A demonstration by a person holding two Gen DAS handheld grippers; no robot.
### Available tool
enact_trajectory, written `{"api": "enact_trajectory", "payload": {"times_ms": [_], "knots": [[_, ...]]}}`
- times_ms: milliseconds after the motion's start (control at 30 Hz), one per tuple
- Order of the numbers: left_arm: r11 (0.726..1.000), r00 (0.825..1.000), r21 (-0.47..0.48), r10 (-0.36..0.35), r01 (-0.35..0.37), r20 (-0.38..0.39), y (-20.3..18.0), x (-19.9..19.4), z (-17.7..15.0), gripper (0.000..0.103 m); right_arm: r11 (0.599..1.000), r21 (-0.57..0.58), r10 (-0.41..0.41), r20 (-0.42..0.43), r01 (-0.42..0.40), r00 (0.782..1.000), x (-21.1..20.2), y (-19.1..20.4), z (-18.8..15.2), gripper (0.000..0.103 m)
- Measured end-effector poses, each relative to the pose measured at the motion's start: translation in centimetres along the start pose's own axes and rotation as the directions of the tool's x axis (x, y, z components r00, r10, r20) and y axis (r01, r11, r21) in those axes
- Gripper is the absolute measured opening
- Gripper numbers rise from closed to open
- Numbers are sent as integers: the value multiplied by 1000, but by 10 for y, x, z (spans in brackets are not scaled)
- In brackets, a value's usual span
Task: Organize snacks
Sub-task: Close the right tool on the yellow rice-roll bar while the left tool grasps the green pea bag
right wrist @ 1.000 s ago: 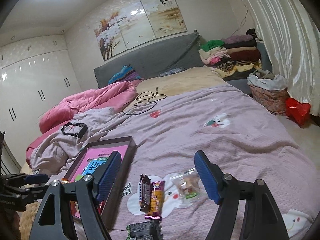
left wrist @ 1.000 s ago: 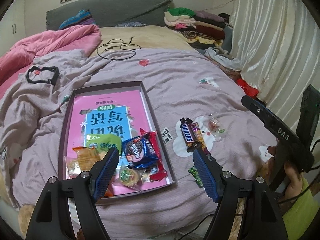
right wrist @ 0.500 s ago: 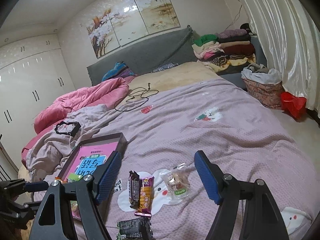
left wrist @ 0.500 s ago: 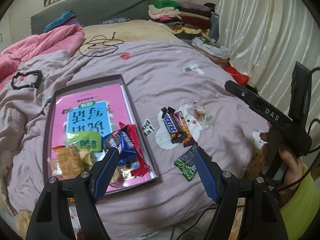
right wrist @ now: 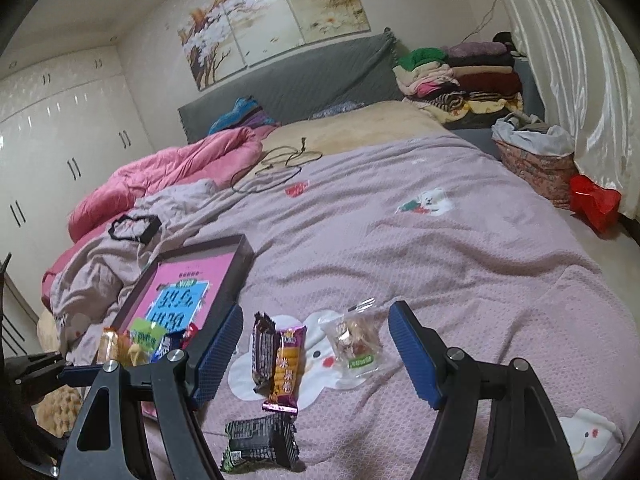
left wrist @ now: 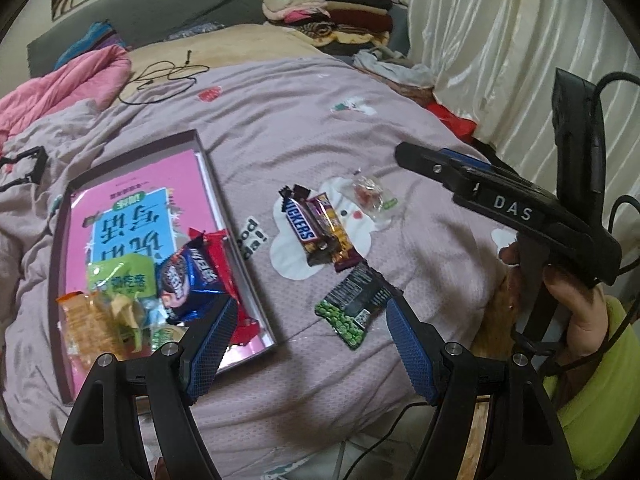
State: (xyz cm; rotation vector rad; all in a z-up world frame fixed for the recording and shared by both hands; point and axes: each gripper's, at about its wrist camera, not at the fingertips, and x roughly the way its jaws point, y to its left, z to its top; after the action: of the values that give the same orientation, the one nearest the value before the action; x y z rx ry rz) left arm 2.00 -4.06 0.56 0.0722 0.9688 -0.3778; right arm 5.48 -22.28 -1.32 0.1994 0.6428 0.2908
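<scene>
a: our left gripper stood with its jaws apart and nothing between them, hanging above the green pea packet on the bed. our right gripper was spread and empty too, aimed at the clear-wrapped sweet.

b: and beyond that? we had the snickers bar and the purple bar lying side by side, touching, just past the packet. the box sat to the left with several snacks already inside.

a: what worried us was the soft quilt. we judged that pads pressing down could pinch fabric along with the flat packet, or slide off its slick film.

b: also, the two bars lay so close that we might have dragged one while taking the other.
</scene>
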Motion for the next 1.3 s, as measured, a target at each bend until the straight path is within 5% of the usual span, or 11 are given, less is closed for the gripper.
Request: {"api": "enact_trajectory", "payload": {"times_ms": [467,733,1300], "knots": [[997,997,63,-44,48,-57,-14,27,-4,78,995,-72,60,-121,-69,991,24,9,-15,43],[992,992,87,-82,91,-100,-19,53,-4,78,987,-95,102,-228,-126,968,47,16,-27,27],[985,985,125,-101,118,-138,-23,91,2,78,984,-77,127,-345,-163,930,94,22,-35,24]]}}
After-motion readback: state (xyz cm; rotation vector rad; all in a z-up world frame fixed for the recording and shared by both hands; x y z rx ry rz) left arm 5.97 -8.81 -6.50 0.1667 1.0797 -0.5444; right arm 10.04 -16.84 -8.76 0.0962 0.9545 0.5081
